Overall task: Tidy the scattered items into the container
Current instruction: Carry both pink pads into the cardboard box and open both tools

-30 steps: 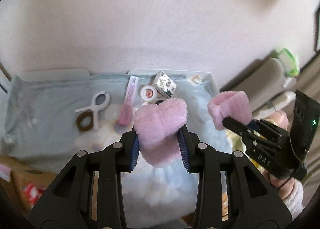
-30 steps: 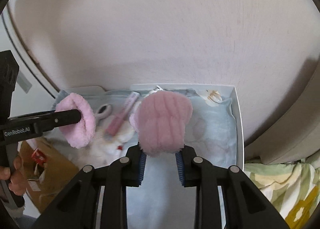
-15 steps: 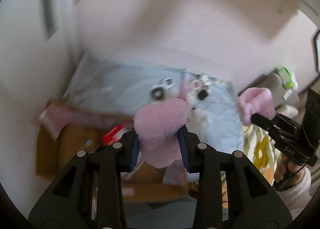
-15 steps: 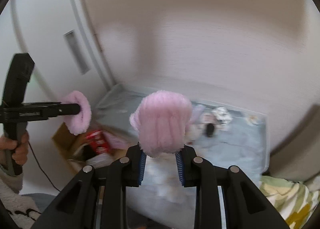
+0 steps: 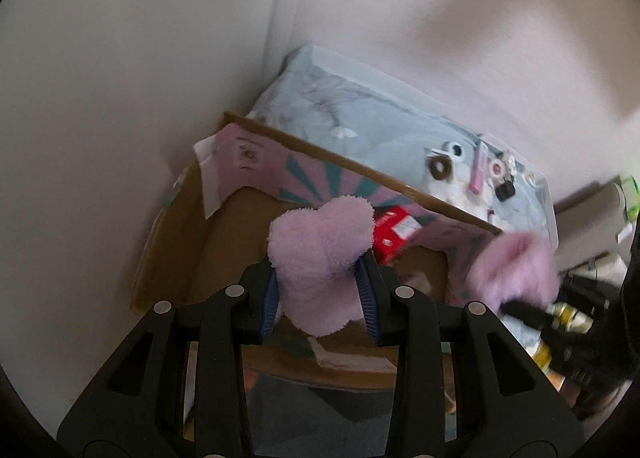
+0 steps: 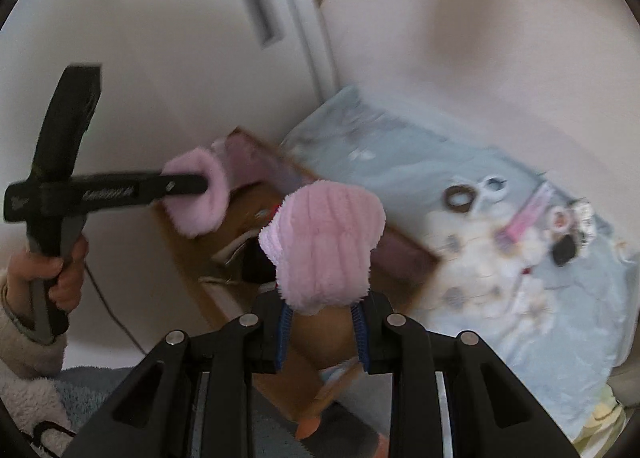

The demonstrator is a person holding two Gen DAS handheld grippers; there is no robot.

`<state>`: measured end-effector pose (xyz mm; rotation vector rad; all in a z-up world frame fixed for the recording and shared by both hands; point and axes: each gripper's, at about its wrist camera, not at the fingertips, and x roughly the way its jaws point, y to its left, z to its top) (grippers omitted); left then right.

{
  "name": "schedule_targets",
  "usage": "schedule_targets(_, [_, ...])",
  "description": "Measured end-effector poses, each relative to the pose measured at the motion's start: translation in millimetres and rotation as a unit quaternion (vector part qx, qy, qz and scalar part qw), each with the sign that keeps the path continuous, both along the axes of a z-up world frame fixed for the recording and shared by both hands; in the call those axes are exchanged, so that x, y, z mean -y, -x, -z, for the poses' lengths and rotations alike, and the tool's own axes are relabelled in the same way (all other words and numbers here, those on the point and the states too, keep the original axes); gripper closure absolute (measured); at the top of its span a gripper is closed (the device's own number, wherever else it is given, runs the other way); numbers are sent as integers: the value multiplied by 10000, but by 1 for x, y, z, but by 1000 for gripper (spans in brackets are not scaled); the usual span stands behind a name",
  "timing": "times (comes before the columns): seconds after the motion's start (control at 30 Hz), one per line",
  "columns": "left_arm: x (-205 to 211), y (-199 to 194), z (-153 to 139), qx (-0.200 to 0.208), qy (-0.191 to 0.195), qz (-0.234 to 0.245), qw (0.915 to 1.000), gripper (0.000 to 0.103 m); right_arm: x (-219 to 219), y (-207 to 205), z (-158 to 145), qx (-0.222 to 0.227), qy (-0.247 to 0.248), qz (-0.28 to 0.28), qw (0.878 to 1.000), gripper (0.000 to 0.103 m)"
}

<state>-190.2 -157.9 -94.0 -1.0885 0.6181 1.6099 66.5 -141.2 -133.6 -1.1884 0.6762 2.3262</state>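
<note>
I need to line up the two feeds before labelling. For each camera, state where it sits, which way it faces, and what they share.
Left wrist: rides the left gripper, facing down into the cardboard box; its fingers clamp a pink fluffy piece.
Right wrist: rides the right gripper, facing the box with its own pink piece; the left hand shows.
Shared: box, blue cloth, each other's gripper.

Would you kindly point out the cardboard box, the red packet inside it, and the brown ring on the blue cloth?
cardboard box (image 5: pixel 176 242), left wrist view, on its left inner wall.
red packet (image 5: pixel 394 234), left wrist view, on its front face.
brown ring (image 6: pixel 459 199), right wrist view, on the ring's left band.
</note>
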Motion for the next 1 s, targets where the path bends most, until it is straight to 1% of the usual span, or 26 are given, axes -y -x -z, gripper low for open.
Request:
schedule_targets(0.13, [-5,11,11,-7,33,-37,10000,71,13,15,16,254,254,-200,9992,78])
schedule_targets(0.27, [-4,17,14,85,36,-45,9999,71,21,18,29,487,352,-239,9979,78])
schedule_targets(0.43, [-2,15,17,117,10,68,9999,70,23,15,32,581,453,-172,9971,77])
schedule_targets(0.5, [-2,15,16,125,-41,93,9999,64,23,15,32,607,439,-158,9971,76])
schedule_targets(0.53, [-1,14,14,146,-61,113,9998,62,23,15,32,624,441,-150,9970,73])
schedule_targets(0.57, [-2,14,13,172,-76,134,9997,56,24,15,32,642,436,-139,9969,67])
schedule_targets(0.6, [-3,13,12,189,-61,143,9997,39,24,15,31,630,456,-141,9969,62])
schedule_targets(0.63, [-4,13,10,182,-17,138,9997,27,24,15,31,635,496,-144,9966,56])
schedule_targets(0.67, [-5,12,9,159,-8,126,9998,11,26,16,30,676,488,-112,9965,50])
schedule_targets(0.7, [-5,12,5,133,-68,112,9998,10,26,16,29,750,420,-52,9963,47])
schedule_targets(0.77, [-3,12,0,223,-189,173,9994,10,27,16,25,847,184,39,9962,41])
schedule_targets(0.83, [-4,11,-4,289,-252,193,9991,10,28,13,19,797,8,84,9968,39])
schedule_targets(1.0, [-7,2,-14,85,-324,262,9991,10,25,6,13,714,-42,169,9973,38])
